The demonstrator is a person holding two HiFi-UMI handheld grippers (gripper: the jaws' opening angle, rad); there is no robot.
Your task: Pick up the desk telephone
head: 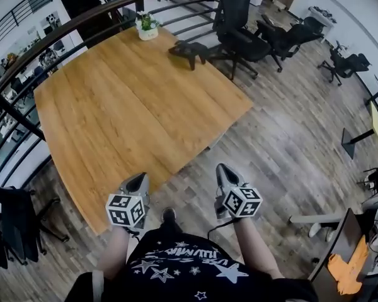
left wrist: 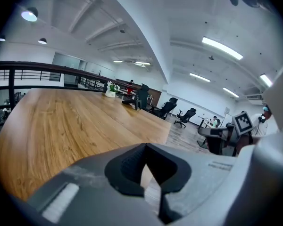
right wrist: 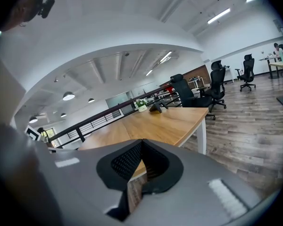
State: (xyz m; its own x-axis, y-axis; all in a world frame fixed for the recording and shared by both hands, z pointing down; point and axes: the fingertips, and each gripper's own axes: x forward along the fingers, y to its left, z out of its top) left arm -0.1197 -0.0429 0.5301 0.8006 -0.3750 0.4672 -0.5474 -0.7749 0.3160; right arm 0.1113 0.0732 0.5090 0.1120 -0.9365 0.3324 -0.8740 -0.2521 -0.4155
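The wooden table [head: 132,106] fills the head view from nine to one o'clock, with black office chairs [head: 242,33] parked beyond its far corner at one o'clock. The person stands off the near corner, the left gripper [head: 138,181] at seven o'clock and the right gripper [head: 223,168] at five. Both have their jaws pressed together on nothing (each gripper's own view shows only tabletop past the tips). The desk telephone [head: 189,51], dark and low, sits at the table's far edge near twelve o'clock, well apart from both grippers. A small potted plant [head: 147,27] stands at its ten o'clock.

The approach looks like the step in hand. Done well, it means closing in along the table's right side and spreading the jaws before arrival.

Nothing on the phone is readable at this range. The white lettering on the black shirt [head: 189,263] is too warped to make out.
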